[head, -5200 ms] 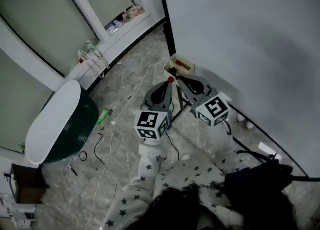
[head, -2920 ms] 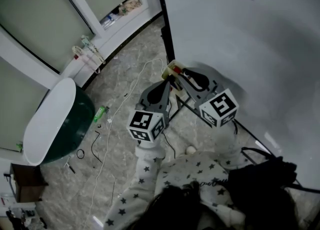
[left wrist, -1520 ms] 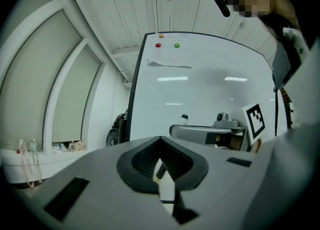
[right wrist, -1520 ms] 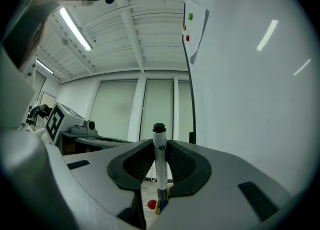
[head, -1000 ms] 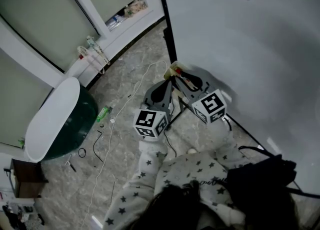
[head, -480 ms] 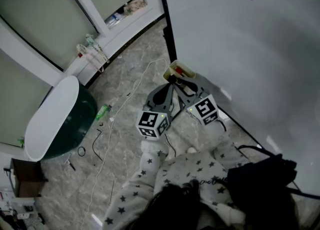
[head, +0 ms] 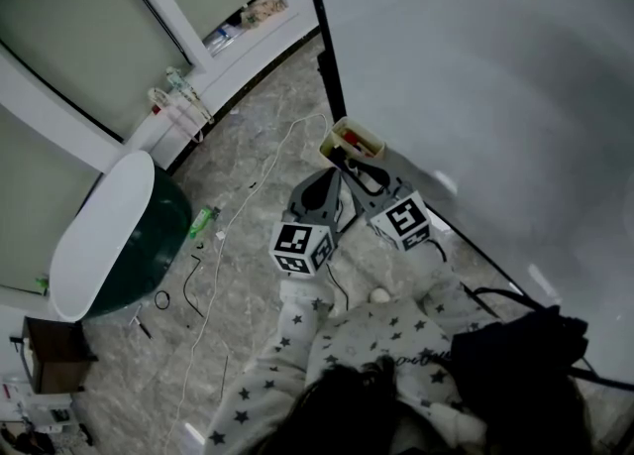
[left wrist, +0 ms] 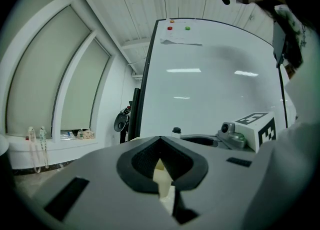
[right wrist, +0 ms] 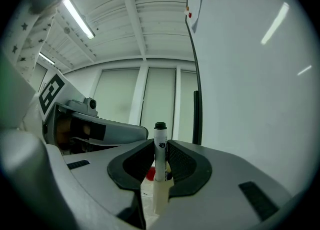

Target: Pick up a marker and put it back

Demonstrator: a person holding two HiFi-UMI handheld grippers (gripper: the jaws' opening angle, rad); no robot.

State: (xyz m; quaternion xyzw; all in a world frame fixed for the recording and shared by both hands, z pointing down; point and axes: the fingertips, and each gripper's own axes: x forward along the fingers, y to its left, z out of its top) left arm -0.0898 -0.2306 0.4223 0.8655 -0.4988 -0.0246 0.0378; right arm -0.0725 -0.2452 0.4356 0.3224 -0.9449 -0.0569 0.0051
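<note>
Nearest the camera, a pale star-printed sleeve leads up to both tools.

The left gripper has its grey fingers brought together at the tips. Nothing is held between the black pads. A cream surface shows through the gap behind the tips.

The right gripper lies just beside it, on the whiteboard side. Its black pads are closed against both sides of a white-barrelled marker with a black cap. The marker stands upright, its cap clear above the pads. Its lower end sits down in the small cream open-topped box holder. A red item is also in that holder, just beside the marker; its nature cannot be confirmed.

The holder sits against the lower edge of the large white whiteboard with a black frame, and both sets of jaws converge on it.

On the grey marbled floor below run a thin white cable and a small green bottle. A dark green tub with a white top stands further left, well apart from the grippers.

High on the whiteboard, in the left gripper view, a red magnet and a green magnet pin a paper sheet.
</note>
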